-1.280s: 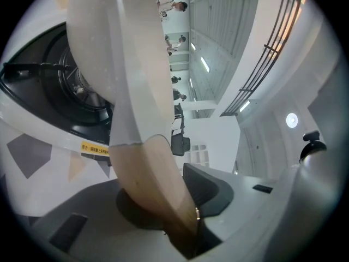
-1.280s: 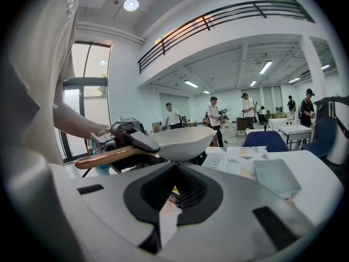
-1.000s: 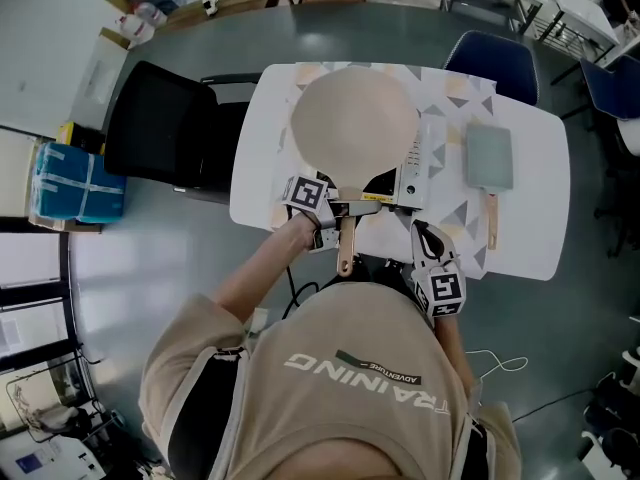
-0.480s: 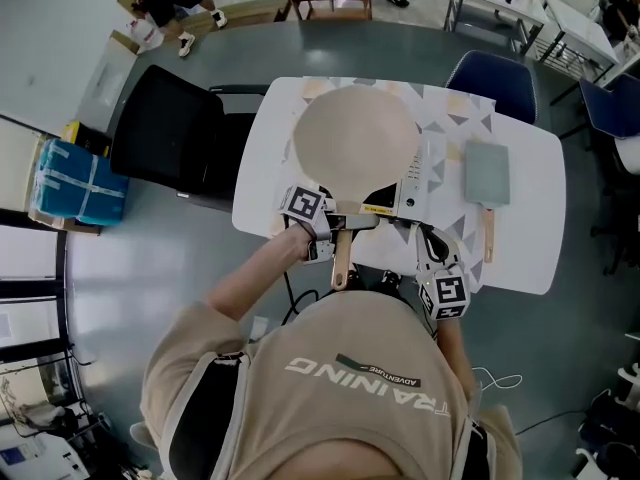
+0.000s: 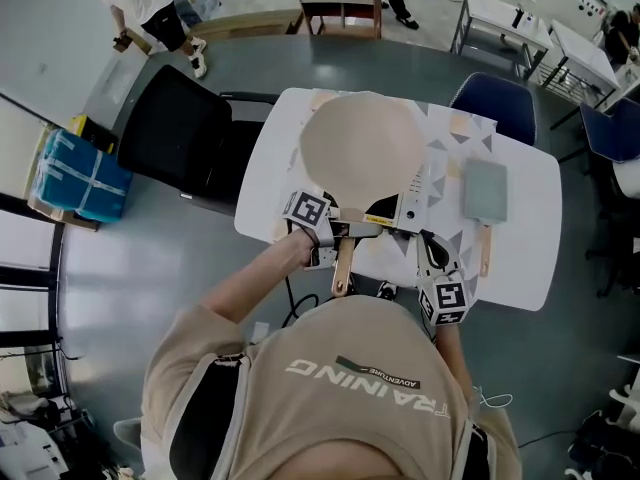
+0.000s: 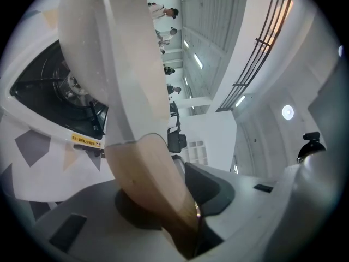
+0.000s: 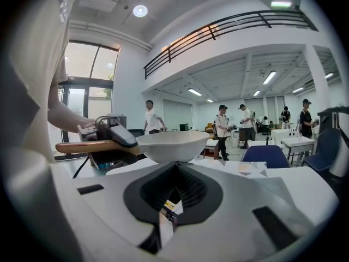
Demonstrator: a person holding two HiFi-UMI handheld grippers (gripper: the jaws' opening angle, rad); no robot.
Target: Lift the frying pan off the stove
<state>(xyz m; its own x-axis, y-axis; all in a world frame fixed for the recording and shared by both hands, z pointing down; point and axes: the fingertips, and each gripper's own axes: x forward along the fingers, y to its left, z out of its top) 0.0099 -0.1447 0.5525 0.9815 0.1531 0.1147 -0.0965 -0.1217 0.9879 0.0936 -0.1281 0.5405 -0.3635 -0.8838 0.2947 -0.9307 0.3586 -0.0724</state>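
Change over the last second was small: my left gripper (image 5: 350, 231) stayed clenched on the wooden handle (image 5: 342, 263) just left of the stove (image 5: 400, 210). The frying pan (image 5: 362, 148) hung about where it was, over the stove, bowl level. Left gripper view showed the black burner bare under the pan with a gap between them, so I judged the pan was already off the stove and carried in the air. Lift basically done, only holding or moving it away left. My right gripper (image 5: 428, 248) hung just right of the stove front, jaws closed together on nothing, no part in the lift.

Surface: white table (image 5: 520, 258) with a triangle print under the stove. Right of the stove lay a grey flat board (image 5: 487, 190) with a wood handle, well apart from the pan.

Room: blue box (image 5: 85, 173) and black chair (image 5: 175, 138) far left of the stove, a person (image 5: 150, 8) had walked in beyond them, blue chair (image 5: 495, 93) beyond the stove to the right, grey floor all round
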